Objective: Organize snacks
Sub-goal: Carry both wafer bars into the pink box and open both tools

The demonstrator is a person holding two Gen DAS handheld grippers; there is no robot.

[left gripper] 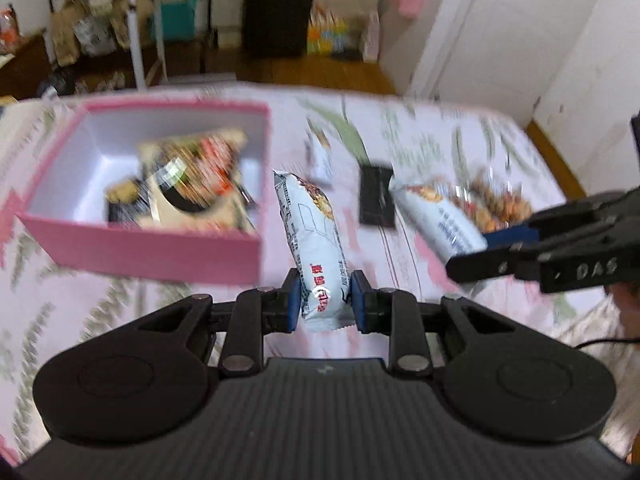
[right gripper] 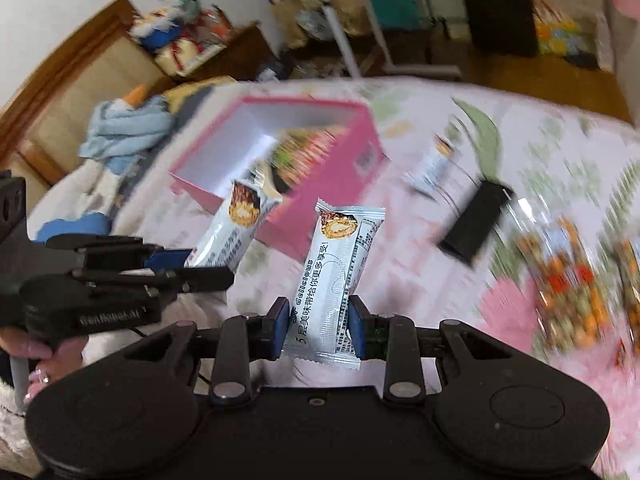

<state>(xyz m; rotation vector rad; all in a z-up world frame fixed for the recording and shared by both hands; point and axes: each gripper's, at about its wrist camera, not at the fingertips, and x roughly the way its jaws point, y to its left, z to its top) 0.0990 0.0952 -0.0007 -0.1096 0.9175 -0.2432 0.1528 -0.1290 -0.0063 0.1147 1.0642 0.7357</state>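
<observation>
My left gripper (left gripper: 325, 300) is shut on a white snack bar (left gripper: 310, 232) and holds it above the bed, just right of the pink box (left gripper: 140, 252). My right gripper (right gripper: 319, 326) is shut on a second white snack bar (right gripper: 336, 264). Each gripper shows in the other's view: the right one (left gripper: 480, 254) with its bar (left gripper: 436, 216), the left one (right gripper: 192, 268) with its bar (right gripper: 232, 228). The pink box (right gripper: 320, 216) holds several snack packs (left gripper: 192, 172). A small white snack (left gripper: 320, 156) and a black packet (left gripper: 376, 196) lie on the bed.
The floral bedspread (left gripper: 440, 128) carries bags of mixed nuts (right gripper: 560, 280) at the right. A blue cloth (right gripper: 124, 128) lies by the wooden headboard (right gripper: 60, 80). A black case (left gripper: 278, 12) and a white rack (left gripper: 136, 40) stand on the floor beyond the bed.
</observation>
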